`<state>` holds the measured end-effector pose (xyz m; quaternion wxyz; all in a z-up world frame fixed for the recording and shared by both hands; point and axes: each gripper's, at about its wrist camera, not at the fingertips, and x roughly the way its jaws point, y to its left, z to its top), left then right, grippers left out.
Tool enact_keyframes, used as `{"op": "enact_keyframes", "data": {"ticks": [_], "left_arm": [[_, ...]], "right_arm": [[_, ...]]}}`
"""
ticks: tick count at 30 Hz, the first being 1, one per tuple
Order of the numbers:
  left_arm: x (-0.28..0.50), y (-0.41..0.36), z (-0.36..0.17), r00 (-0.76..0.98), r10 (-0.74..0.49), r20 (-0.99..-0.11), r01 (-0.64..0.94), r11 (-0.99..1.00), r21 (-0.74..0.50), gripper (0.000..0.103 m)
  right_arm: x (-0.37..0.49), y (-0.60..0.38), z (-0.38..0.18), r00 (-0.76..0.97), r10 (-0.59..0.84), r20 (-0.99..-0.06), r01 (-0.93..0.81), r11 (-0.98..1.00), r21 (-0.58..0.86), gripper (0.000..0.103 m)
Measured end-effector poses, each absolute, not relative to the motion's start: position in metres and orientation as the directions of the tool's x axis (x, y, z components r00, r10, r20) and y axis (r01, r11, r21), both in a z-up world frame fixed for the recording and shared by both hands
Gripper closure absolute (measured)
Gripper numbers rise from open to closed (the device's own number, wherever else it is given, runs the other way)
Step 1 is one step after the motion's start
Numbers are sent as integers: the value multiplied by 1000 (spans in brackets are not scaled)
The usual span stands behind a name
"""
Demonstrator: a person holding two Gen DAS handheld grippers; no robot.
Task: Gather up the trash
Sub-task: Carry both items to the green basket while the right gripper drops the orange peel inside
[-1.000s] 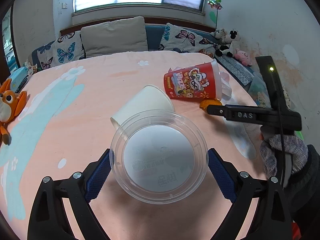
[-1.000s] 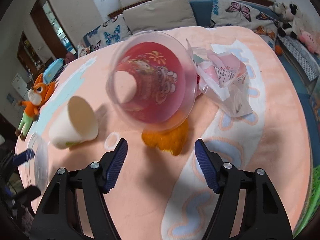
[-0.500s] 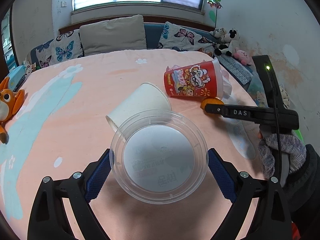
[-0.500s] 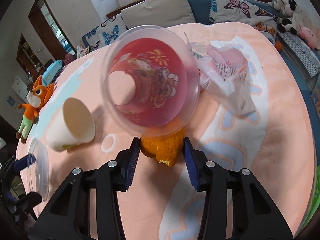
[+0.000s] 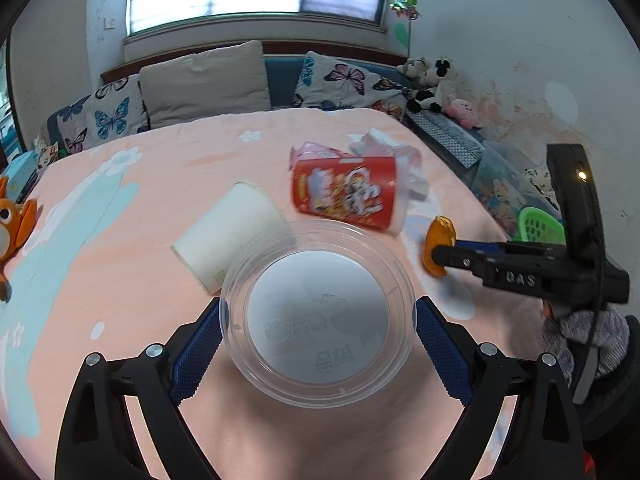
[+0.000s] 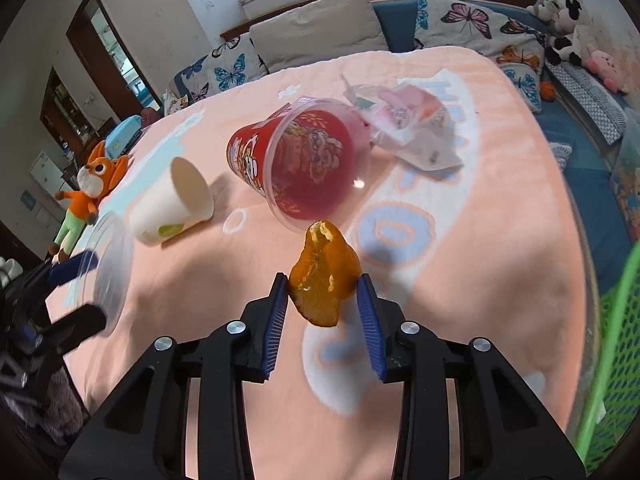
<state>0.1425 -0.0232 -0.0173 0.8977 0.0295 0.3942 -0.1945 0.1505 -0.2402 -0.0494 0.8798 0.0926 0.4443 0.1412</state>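
A clear round plastic lid (image 5: 320,332) sits between my left gripper's (image 5: 318,314) blue pads, which are shut on its rim. In the right wrist view my right gripper (image 6: 322,282) has its jaws closing on a piece of orange peel (image 6: 320,276), pads pressing its sides, the peel lifted off the pink blanket. That peel (image 5: 438,246) also shows at the right gripper's tip in the left wrist view. On the blanket lie a red printed plastic cup (image 6: 292,160) on its side, a white paper cup (image 6: 176,200) on its side, and crumpled wrappers (image 6: 416,132).
A green mesh basket (image 6: 616,340) stands at the right beside the bed. An orange fox toy (image 6: 92,184) lies at the bed's left edge. Pillows and plush toys line the far side. A gloved hand (image 5: 588,332) holds the right gripper.
My right gripper closed on the orange peel by the red cup, then drew back and up with it. The left gripper, still holding the lid, shifted slightly.
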Motion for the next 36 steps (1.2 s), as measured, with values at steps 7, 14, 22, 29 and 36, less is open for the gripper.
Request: {"op": "enact_keyframes", "data": {"ticks": [7,14,22,29,36], "left_arm": [[135,-43,-10,614,-350,-707,406,909,-97,13],[131,-47,-7,617,-351,-704,416,905,-87,13],[135,-40,-11,616,-335,-713,396,914,-88,13],[135,-43,-15,607,-345,-716,404,910,-97,13],[136,-45,-16,604,-345,-719,408,908,-93,13]], "right_arm": [[129,-255,-51,570,318,-758,-140,946,292,71],[126,-244,-55,563,313,-765,-164,949,267,57],[130,-235,-65,551,283,-785,-176,959,222,46],[134,-240,-73,541,270,-797,-157,963,220,36],[132,-237,-74,540,285,-792,-175,958,226,48]]}}
